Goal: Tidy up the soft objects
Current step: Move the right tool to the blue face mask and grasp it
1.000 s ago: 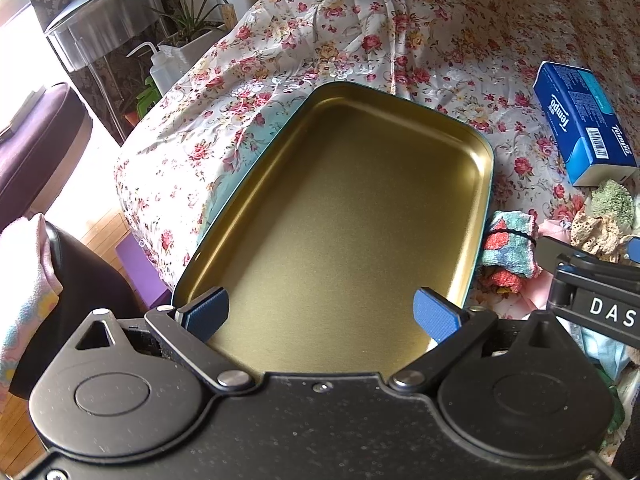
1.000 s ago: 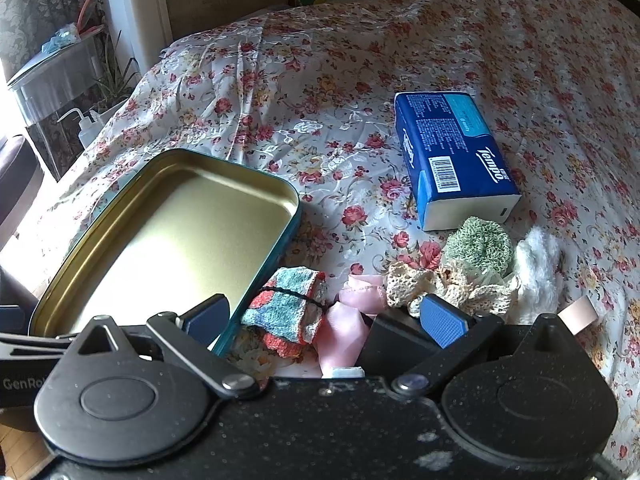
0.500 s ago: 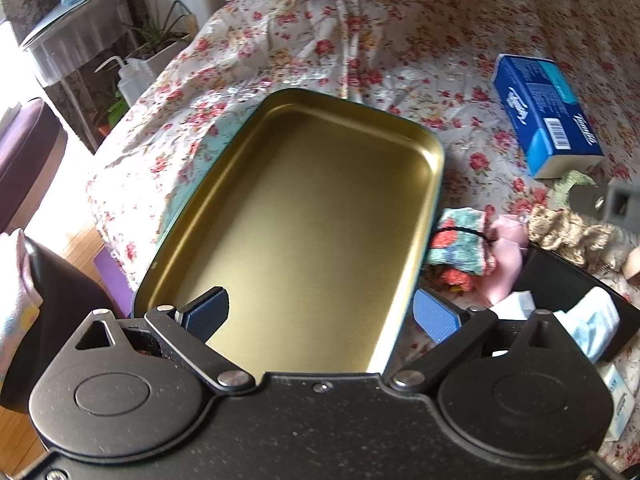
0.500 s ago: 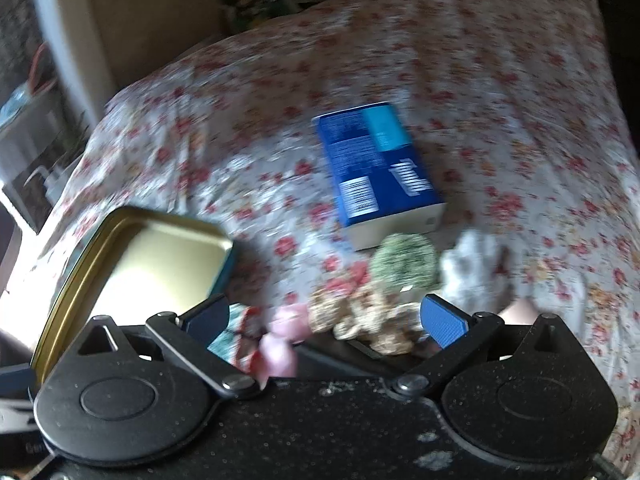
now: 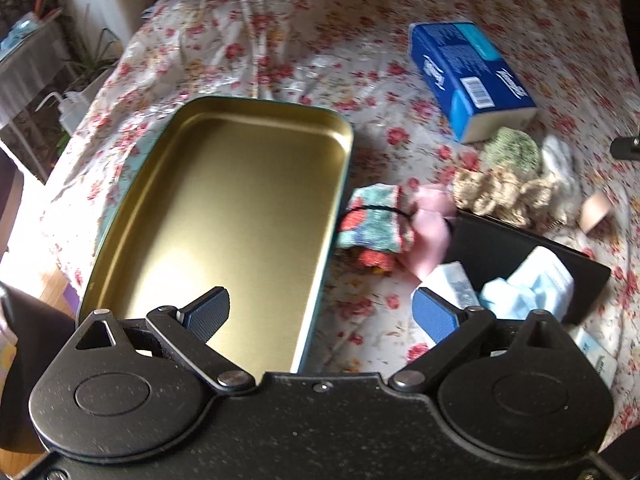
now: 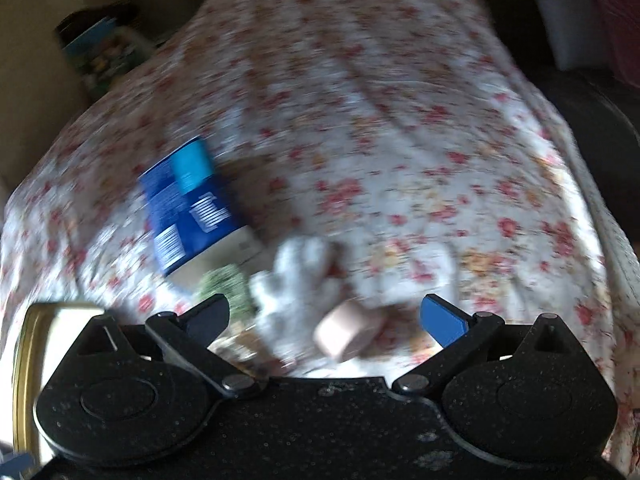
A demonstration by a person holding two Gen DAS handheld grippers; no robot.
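Both pairs of blue-padded fingers stand wide apart and hold nothing. From the left wrist view, the left gripper (image 5: 320, 314) hangs over the near right rim of a gold metal tray (image 5: 208, 128), which lies empty on a floral bedspread (image 5: 280, 32). Just right of the tray lies a folded multicoloured cloth (image 5: 374, 224) bound with a black band, its long axis running roughly away from the camera, ahead and slightly right of the left fingers. Beyond it sit a pink cloth (image 5: 434, 220), a beige lace piece (image 5: 496, 194), a green pom-like ball (image 5: 512, 152) and a blue tissue pack (image 5: 468, 76). The right gripper (image 6: 326, 318), in a blurred view, hovers above a white fluffy item (image 6: 300, 280) and a pale tape roll (image 6: 346, 334), nearly between its fingers. By position, the left gripper is nearer the multicoloured cloth, the right nearer the white fluffy item.
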